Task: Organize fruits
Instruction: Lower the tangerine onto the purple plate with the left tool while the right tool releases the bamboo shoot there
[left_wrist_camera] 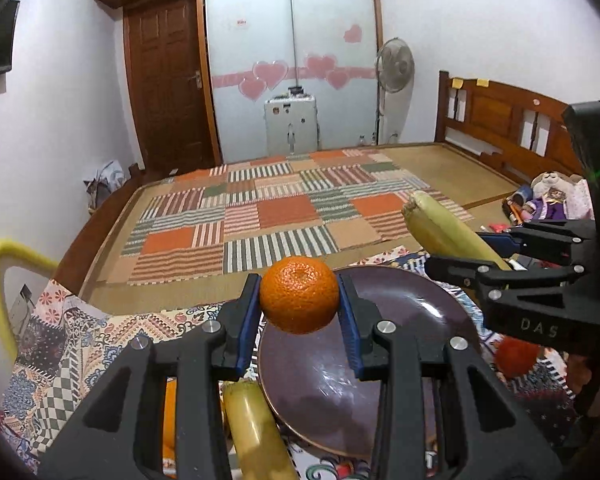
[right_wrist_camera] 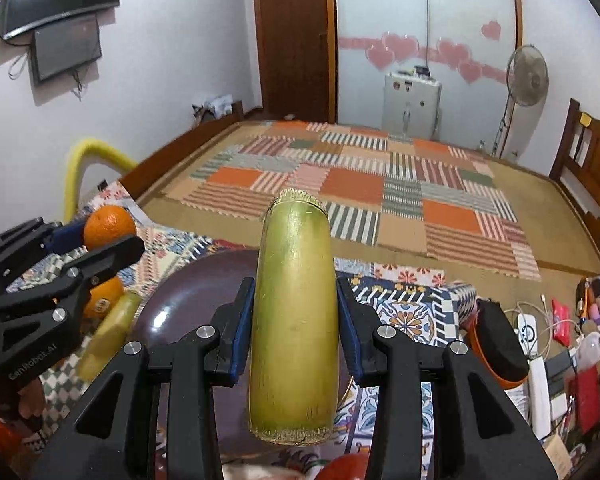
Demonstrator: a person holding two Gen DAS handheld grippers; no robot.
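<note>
At frame centre, we are pinching a firm orange (left_wrist_camera: 299, 295) in the left gripper (left_wrist_camera: 299, 304) and a stiff, smooth sugarcane piece (right_wrist_camera: 294, 320) mid-length in the right gripper (right_wrist_camera: 295, 320).

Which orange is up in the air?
The orange pinched in the left tool, held above the plate. The other orange lies on the cloth beside a yellow-green stick.

Two oranges (right_wrist_camera: 109, 225) (right_wrist_camera: 102, 298), two sugarcane pieces (right_wrist_camera: 294, 320) (right_wrist_camera: 108, 332), one plate (left_wrist_camera: 400, 320), one red fruit (left_wrist_camera: 516, 354).
</note>
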